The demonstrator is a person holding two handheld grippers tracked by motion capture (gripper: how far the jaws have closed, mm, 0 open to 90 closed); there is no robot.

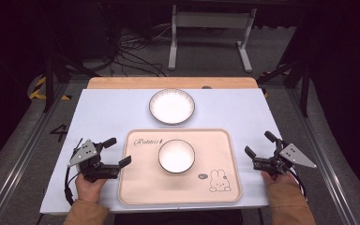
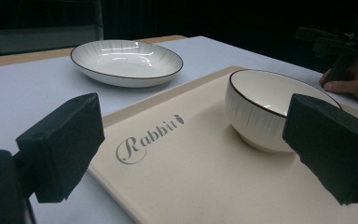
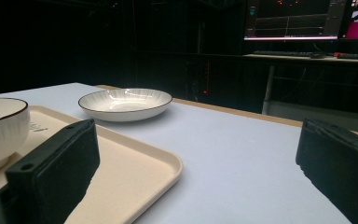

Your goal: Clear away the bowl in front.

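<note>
Now, left claw (image 1: pixel 115 152): jaws wide apart, nothing between the pads, nothing touched; held low at the tray's left edge, aimed across it toward the bowl.
Left claw, own view: both black pads (image 2: pixel 63 142) spread to the frame's sides, tray corner and printed word between them, bowl just behind the right-hand pad.
Right claw (image 1: pixel 258 150): jaws likewise spread, empty, resting off the tray's right edge on the bare tabletop; hand (image 1: pixel 274 177) behind it.
Right claw, own view: pads (image 3: pixel 56 163) far apart, tray corner by the left-hand one, open table ahead.
Bowl (image 1: pixel 176 156): white, dark rim, upright in the middle of the tray, touched by neither claw; looks empty.
Tray (image 1: pixel 140 187): beige, rabbit drawing at the near right, flat on the table between the two claws.
Plate (image 1: pixel 172 106): white, ribbed, on the table just beyond the tray's far edge, apart from it.
Table (image 1: pixel 103 112): pale blue top, wooden strip at the back.
Step in hand: probably the approach, both claws open and flanking the tray, no grip made.
Next move, as a guess: either close on the tray's two side rims evenly, or bring the left claw over the bowl's rim; a level, matched grip needed so the bowl does not slide.
</note>
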